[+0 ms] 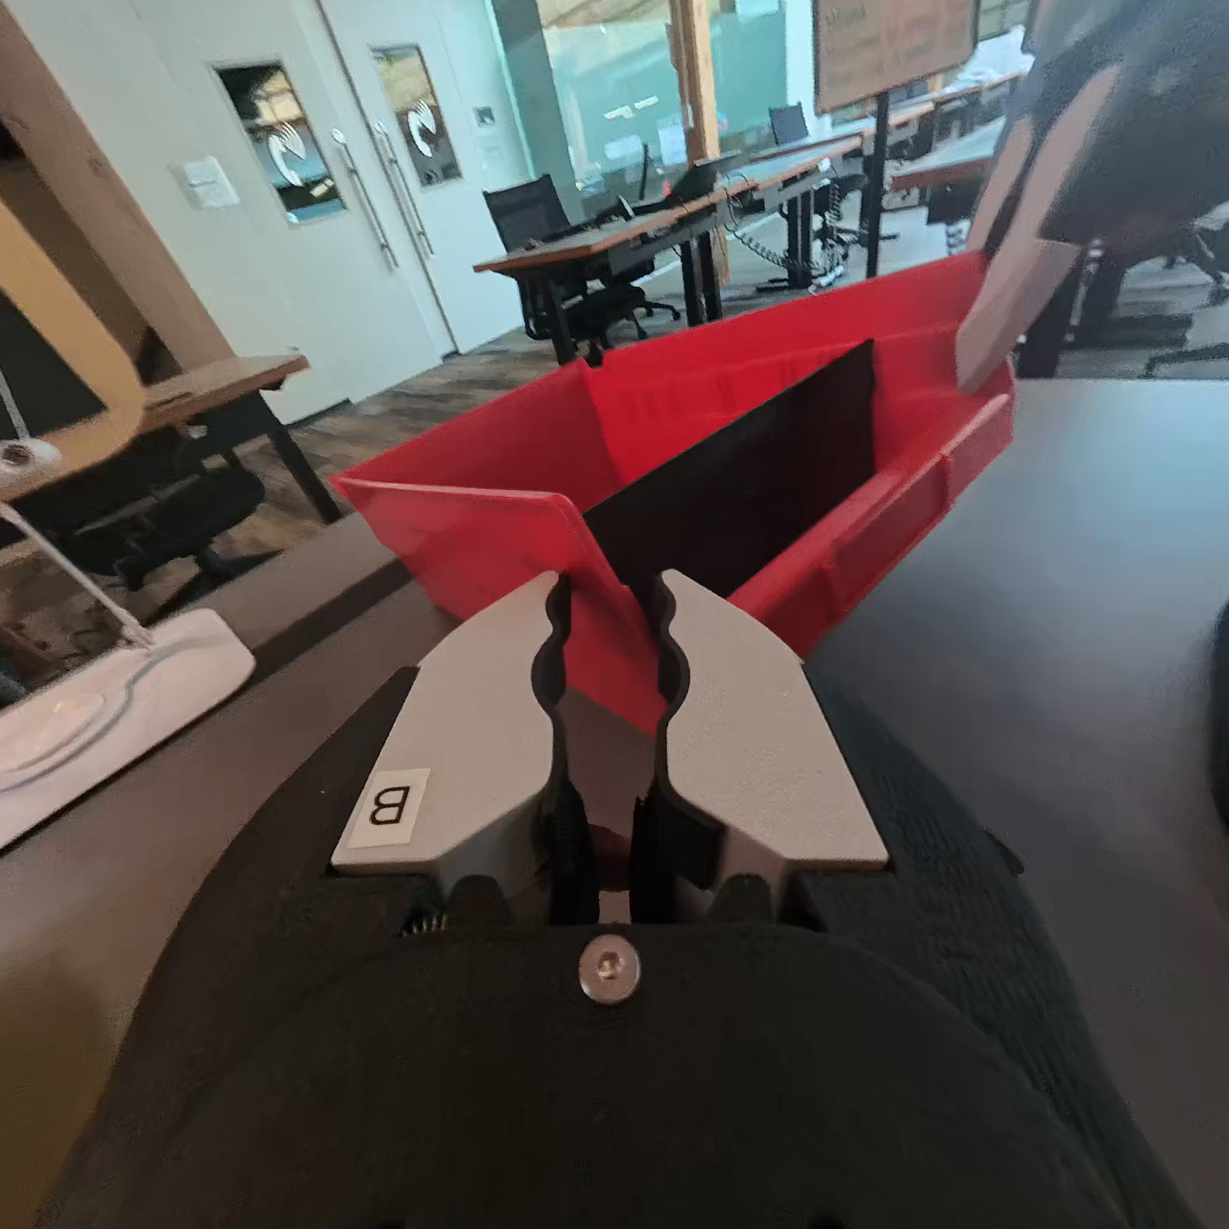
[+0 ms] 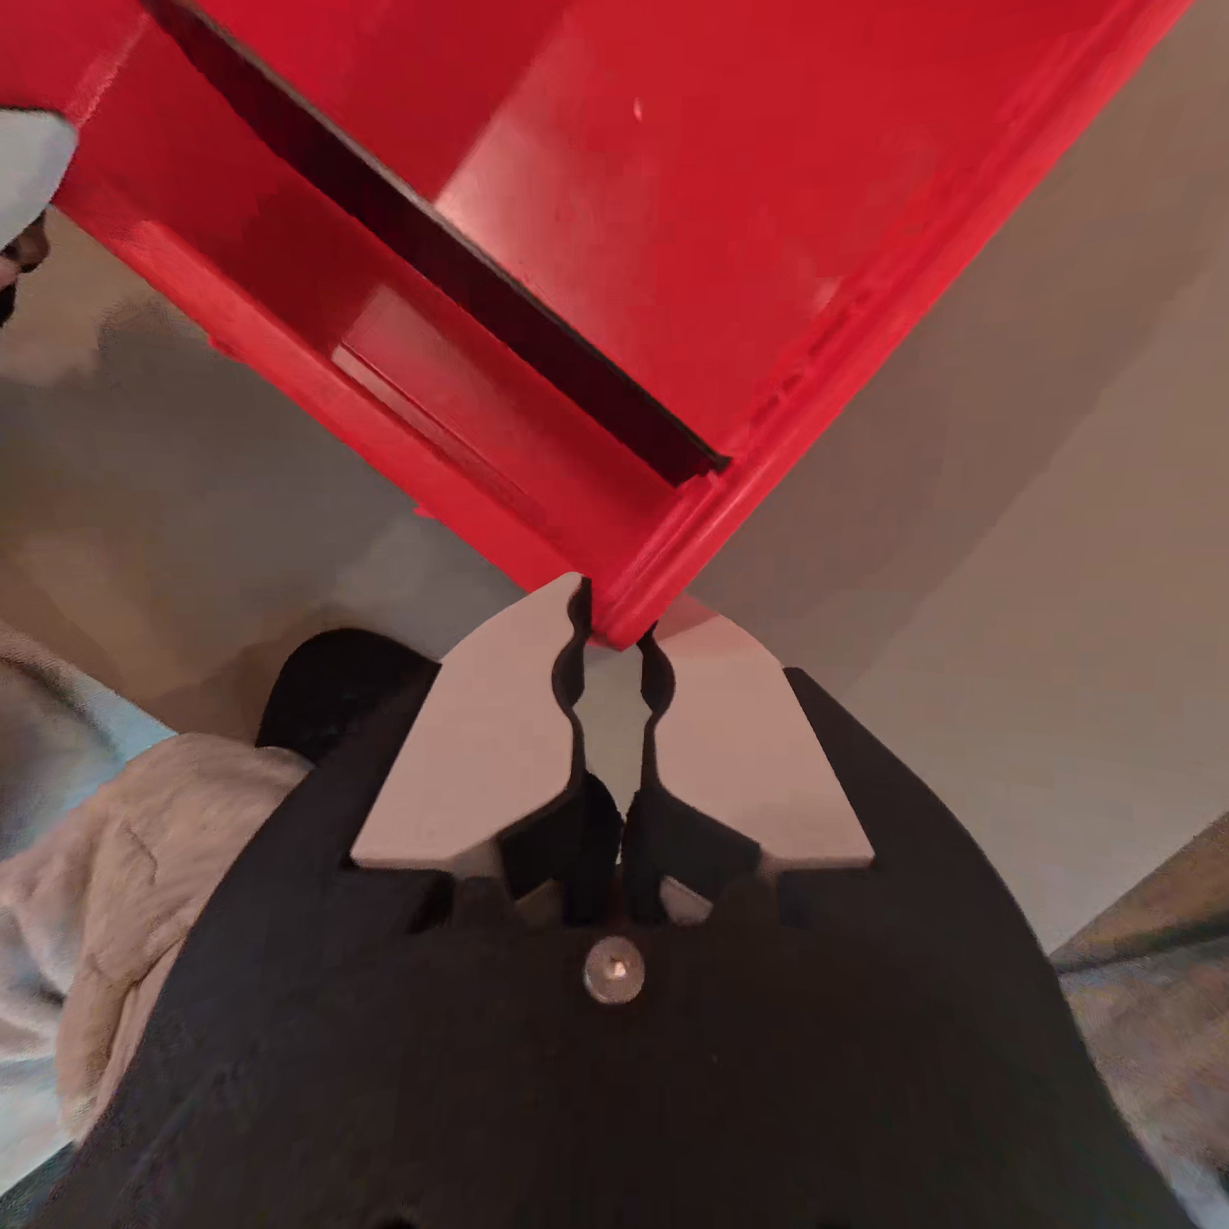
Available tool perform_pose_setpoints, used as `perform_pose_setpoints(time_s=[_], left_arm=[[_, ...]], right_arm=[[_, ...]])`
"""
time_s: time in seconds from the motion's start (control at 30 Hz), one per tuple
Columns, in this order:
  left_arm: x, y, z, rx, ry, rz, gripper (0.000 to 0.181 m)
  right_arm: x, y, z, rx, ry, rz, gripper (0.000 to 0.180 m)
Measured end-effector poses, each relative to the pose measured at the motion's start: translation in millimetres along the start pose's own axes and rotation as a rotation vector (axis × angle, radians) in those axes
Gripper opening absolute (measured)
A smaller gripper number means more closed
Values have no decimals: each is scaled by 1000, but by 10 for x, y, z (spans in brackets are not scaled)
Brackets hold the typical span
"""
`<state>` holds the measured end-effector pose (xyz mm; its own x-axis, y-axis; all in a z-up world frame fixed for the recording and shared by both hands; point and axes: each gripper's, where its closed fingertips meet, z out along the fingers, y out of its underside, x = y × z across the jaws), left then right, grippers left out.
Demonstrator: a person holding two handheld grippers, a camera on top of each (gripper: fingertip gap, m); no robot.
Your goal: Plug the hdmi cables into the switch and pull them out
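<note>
Gripping the red bin (image 1: pixel 785 425) at 2 opposite corners, left gripper (image 1: pixel 610 602) and right gripper (image 2: pixel 615 608) both clamped on its rim, likely for a level carry. Black divider (image 1: pixel 745 492) inside. No HDMI cables or switch visible.

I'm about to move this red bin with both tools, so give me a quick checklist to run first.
1. Left tool clamped on the red bin wall: ok.
2. Right tool clamped on the bin's corner: ok.
3. Black divider upright inside the bin: ok.
4. HDMI cables and switch in view: not ok.
5. Bin resting on the table or lifted: cannot tell.
</note>
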<state>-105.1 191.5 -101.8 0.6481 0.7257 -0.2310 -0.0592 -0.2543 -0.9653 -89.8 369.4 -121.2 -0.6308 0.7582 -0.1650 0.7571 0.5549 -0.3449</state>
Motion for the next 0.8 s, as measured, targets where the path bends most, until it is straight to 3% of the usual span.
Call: perform_pose_setpoints(time_s=[0.2,0.33,0.47,0.63,0.73,0.8], left_arm=[[326,272,53,-90,94,58,25],[275,249,59,-81,104,38,36],[121,108,20,-47,41,128,51],[85,83,12,-46,9,198,51],[85,81,10,-51,9,210,51],[81,69,4,-52,14,209,51]], right_arm=[[176,278,211,-91,-69,159,11],[155,269,93,69,-215,300,12],[254,242,-278,310,-169,292,15],[304,18,-977,693,22,141,40],[226,-192,-1336,887,221,-50,75],[106,-339,-1517,984,345,-199,87]])
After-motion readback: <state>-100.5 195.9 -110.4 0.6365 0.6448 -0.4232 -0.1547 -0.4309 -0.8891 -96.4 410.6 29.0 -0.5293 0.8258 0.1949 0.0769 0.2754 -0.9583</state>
